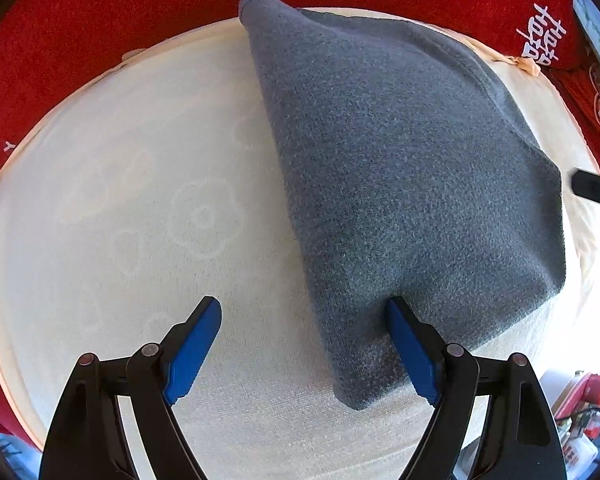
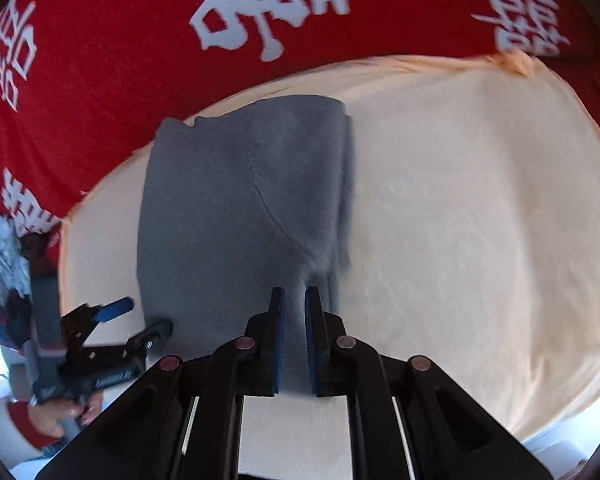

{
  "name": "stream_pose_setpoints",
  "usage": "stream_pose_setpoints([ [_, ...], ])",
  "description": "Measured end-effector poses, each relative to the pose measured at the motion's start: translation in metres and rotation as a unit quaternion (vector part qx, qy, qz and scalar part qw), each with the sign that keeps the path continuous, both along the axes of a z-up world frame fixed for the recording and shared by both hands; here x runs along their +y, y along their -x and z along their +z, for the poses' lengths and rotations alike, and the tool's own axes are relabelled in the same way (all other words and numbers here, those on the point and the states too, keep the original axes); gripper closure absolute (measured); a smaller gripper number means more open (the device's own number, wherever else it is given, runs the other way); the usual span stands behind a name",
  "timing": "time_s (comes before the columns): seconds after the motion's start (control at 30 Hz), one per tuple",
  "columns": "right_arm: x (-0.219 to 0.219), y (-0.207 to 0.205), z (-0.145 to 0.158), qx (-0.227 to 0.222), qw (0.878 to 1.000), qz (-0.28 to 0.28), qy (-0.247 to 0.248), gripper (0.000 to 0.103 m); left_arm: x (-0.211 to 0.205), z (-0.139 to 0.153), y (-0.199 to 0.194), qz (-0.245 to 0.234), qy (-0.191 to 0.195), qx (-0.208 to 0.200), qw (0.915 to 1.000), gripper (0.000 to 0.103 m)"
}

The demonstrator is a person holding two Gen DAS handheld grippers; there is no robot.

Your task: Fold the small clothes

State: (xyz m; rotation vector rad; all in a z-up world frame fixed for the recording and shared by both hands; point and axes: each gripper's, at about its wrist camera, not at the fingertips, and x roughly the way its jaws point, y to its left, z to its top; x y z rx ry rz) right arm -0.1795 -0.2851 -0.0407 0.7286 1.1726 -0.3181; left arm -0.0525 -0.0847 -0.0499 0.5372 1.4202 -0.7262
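A grey knit garment (image 1: pixel 400 168) lies folded on a cream cloth (image 1: pixel 120 208); it also shows in the right wrist view (image 2: pixel 220 208). My left gripper (image 1: pixel 304 312) is open, its right finger (image 1: pixel 412 352) against the garment's near edge, its left finger (image 1: pixel 196 348) over bare cream cloth. My right gripper (image 2: pixel 294 300) is shut on the garment's near right corner, with grey fabric pinched between the blue pads. The left gripper (image 2: pixel 140 316) shows open at the garment's left corner in the right wrist view. The tip of the right gripper (image 1: pixel 596 190) shows at the right edge.
A red cloth with white characters (image 2: pixel 140 40) surrounds the cream cloth on the far side. The person's hand (image 2: pixel 56 412) holds the left gripper at lower left. Cluttered items (image 1: pixel 588 408) lie beyond the cloth's lower right edge.
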Motion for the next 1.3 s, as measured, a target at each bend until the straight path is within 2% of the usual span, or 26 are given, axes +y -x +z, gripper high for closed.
stream_pose_setpoints([
  [0.07, 0.007, -0.018, -0.018, 0.025, 1.0, 0.017, 0.009, 0.094, -0.001, 0.001, 0.0, -0.001, -0.002, 0.0, 1.0, 0.018],
  [0.13, 0.007, -0.019, -0.043, 0.064, 0.998, 0.022, 0.006, 0.093, -0.003, 0.001, -0.001, 0.0, -0.003, 0.002, 1.0, 0.018],
  [0.2, 0.002, -0.009, -0.053, 0.05, 0.999, 0.0, -0.021, 0.087, -0.003, 0.001, -0.001, 0.003, -0.003, 0.004, 1.0, 0.018],
  [0.27, -0.003, -0.001, -0.054, 0.051, 0.998, -0.018, -0.036, 0.075, -0.002, 0.001, -0.003, 0.006, -0.002, 0.006, 1.0, 0.018],
  [0.4, -0.009, 0.011, -0.044, 0.03, 0.997, -0.042, -0.061, 0.074, 0.001, -0.001, -0.008, 0.015, -0.003, 0.016, 0.9998, 0.018],
  [0.57, -0.034, 0.003, -0.021, -0.034, 0.994, -0.08, -0.062, 0.068, 0.003, 0.005, -0.012, 0.017, -0.004, 0.017, 0.9997, 0.018],
  [0.67, -0.06, -0.018, -0.034, -0.053, 0.988, -0.104, -0.101, 0.067, 0.005, 0.018, -0.017, 0.027, 0.009, 0.007, 0.9996, 0.018],
  [0.8, -0.076, -0.048, -0.066, -0.043, 0.981, -0.122, -0.145, 0.067, 0.011, 0.035, -0.037, 0.066, 0.034, 0.005, 0.9972, 0.018],
  [0.83, -0.075, -0.051, -0.076, -0.046, 0.978, -0.123, -0.163, 0.068, 0.012, 0.038, -0.045, 0.079, 0.039, 0.005, 0.9961, 0.018],
  [0.9, -0.078, -0.055, -0.075, -0.049, 0.978, -0.115, -0.166, 0.095, 0.011, 0.042, -0.055, 0.09, 0.041, 0.003, 0.995, 0.018],
  [1.03, -0.069, -0.055, -0.06, -0.042, 0.989, -0.085, -0.11, 0.095, 0.007, 0.043, -0.069, 0.099, 0.045, -0.008, 0.994, 0.018],
  [1.17, -0.065, -0.061, -0.081, -0.007, 0.992, -0.078, -0.103, 0.095, 0.0, 0.035, -0.073, 0.108, 0.034, -0.001, 0.9936, 0.018],
  [1.3, -0.066, -0.051, -0.073, -0.005, 0.991, -0.092, -0.093, 0.094, 0.0, 0.031, -0.073, 0.111, 0.029, 0.009, 0.9933, 0.018],
])
